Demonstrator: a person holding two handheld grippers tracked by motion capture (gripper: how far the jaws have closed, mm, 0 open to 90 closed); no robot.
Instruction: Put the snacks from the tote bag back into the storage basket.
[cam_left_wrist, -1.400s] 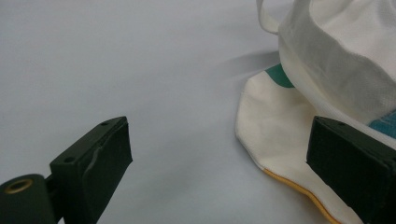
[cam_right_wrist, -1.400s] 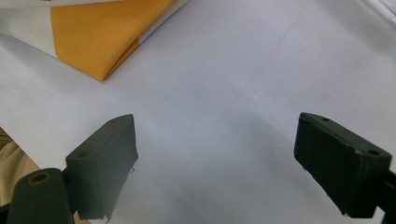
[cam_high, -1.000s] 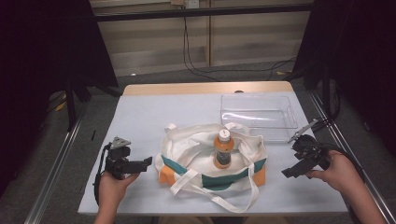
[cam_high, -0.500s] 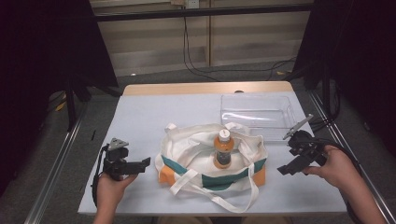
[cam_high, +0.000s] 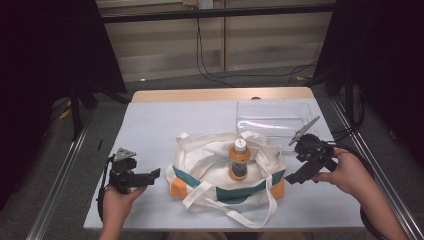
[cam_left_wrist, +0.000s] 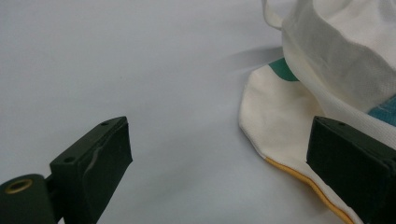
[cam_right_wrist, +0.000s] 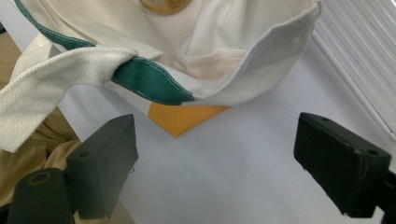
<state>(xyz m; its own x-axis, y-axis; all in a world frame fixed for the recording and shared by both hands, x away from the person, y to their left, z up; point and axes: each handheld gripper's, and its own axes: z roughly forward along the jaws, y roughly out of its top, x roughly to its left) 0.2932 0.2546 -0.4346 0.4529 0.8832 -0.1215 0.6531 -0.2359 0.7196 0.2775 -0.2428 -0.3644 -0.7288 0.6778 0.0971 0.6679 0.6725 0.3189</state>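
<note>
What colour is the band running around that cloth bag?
Green, on a cream-white bag with orange bottom corners; the right gripper view shows the band best.

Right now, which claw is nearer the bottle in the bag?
Right. The right claw sits just off the bag's right end; the left claw is farther from the bottle.

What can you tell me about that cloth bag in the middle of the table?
The cloth bag is a soft, off-white tote that looks like canvas, with a teal band and orange lower corners. It sits slumped on the pale table, mouth open upward, its long straps spilling toward the near edge. An orange bottle with a white cap stands upright inside it. A clear plastic tray lies just behind. The left gripper and right gripper are at either side, fingers open, neither touching it.
</note>
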